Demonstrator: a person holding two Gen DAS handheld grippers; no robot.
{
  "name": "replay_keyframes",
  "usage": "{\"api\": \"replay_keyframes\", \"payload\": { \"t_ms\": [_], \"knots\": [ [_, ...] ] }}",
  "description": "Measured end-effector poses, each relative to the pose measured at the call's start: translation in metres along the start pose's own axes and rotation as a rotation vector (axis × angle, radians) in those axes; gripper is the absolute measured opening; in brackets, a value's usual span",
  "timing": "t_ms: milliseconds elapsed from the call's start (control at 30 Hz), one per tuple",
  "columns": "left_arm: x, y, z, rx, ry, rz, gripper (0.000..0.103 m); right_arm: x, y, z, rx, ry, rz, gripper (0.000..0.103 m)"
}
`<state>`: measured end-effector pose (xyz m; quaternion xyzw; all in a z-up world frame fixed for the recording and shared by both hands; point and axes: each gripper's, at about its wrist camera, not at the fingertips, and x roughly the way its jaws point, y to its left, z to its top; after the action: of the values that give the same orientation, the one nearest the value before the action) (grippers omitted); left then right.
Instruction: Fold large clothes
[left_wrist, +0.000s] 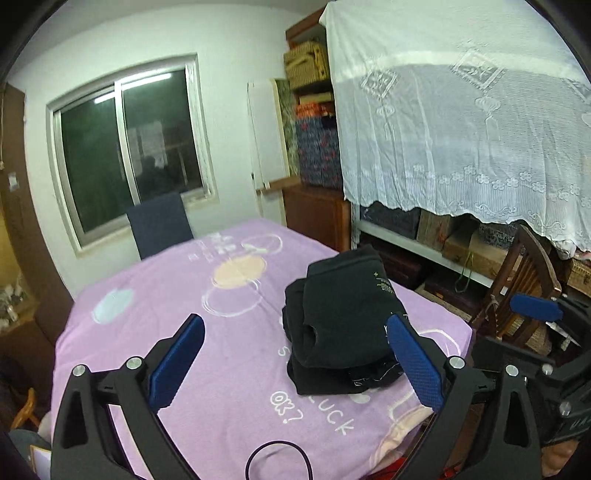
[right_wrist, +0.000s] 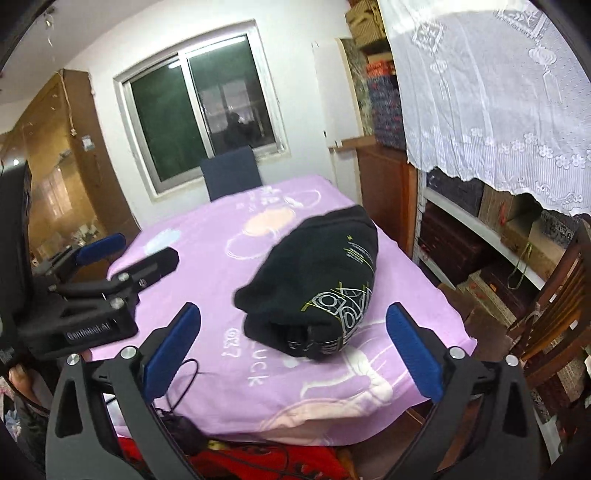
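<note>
Both wrist views looking forward and downward from above the near edge of the tabletop (left_wrist: 147, 295), side by side, facing the window (right_wrist: 199, 107); sharing folded black garment (left_wrist: 343, 325), close.

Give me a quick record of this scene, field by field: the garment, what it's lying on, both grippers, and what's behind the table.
garment: black garment, folded into a compact bundle, printed graphic showing
surface: pink blanket covering the table
left hand-held gripper: open, empty, clear of the garment
right hand-held gripper: open, empty, clear of the garment
behind table: blue chair, window
</note>
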<state>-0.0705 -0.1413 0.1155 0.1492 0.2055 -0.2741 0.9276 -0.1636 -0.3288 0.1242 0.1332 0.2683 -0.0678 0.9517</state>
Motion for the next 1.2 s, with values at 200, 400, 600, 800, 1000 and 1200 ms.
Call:
{"api": "replay_keyframes", "payload": {
  "t_ms": [200, 400, 600, 800, 1000, 1200],
  "knots": [
    [-0.010, 0.001, -0.003, -0.004, -0.034, 0.017, 0.100, -0.016, 0.009, 0.005, 0.014, -0.026, 0.013, 0.098],
    [0.020, 0.006, -0.007, -0.020, 0.041, 0.018, 0.100, 0.016, -0.002, 0.002, 0.065, 0.026, 0.021, 0.098],
    [0.048, 0.011, -0.010, -0.076, 0.129, -0.037, 0.100, 0.052, -0.015, -0.005, 0.103, 0.108, 0.002, 0.098],
    [0.058, 0.001, -0.013, -0.050, 0.153, -0.014, 0.100, 0.064, -0.019, -0.011, 0.096, 0.126, -0.010, 0.098],
    [0.053, 0.000, -0.013, -0.037, 0.115, -0.001, 0.099, 0.065, -0.022, -0.012, 0.103, 0.131, -0.009, 0.098],
    [0.053, 0.003, -0.012, -0.048, 0.125, -0.004, 0.100, 0.064, -0.022, -0.011, 0.098, 0.121, -0.008, 0.098]
  ]
}}
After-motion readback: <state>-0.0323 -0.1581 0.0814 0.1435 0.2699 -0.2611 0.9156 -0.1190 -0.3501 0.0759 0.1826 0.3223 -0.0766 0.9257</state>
